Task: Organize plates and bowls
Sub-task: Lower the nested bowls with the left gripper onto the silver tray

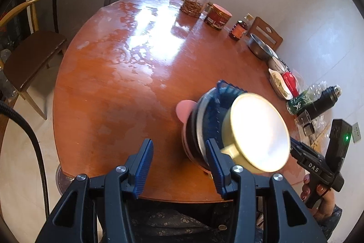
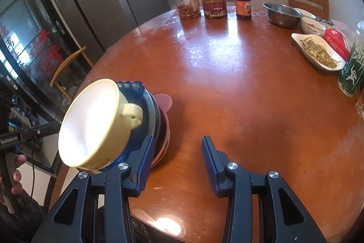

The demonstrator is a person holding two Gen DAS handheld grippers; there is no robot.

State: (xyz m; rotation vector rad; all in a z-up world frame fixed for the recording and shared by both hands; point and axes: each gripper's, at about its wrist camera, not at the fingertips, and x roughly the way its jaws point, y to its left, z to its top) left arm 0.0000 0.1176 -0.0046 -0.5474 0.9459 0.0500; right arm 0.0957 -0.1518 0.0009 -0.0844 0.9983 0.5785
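My left claw (image 1: 179, 169): apart | my right claw (image 2: 178, 166): apart | stack (image 2: 157, 120): yellow cup (image 2: 95, 124) tilted on top, maybe resting | 2 jars (image 2: 213, 5) far across worktop (image 2: 238, 88)

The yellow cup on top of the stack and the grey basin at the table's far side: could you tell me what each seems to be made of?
Yellow cup: probably glazed ceramic, with thick walls, a moulded handle and a glossy white inside. Grey basin: likely stainless steel, with a thin rolled rim and a dull metallic sheen.

Home dining room: round wooden table (image 2: 227, 83), refrigerator (image 2: 95, 3), chairs (image 1: 29, 56).
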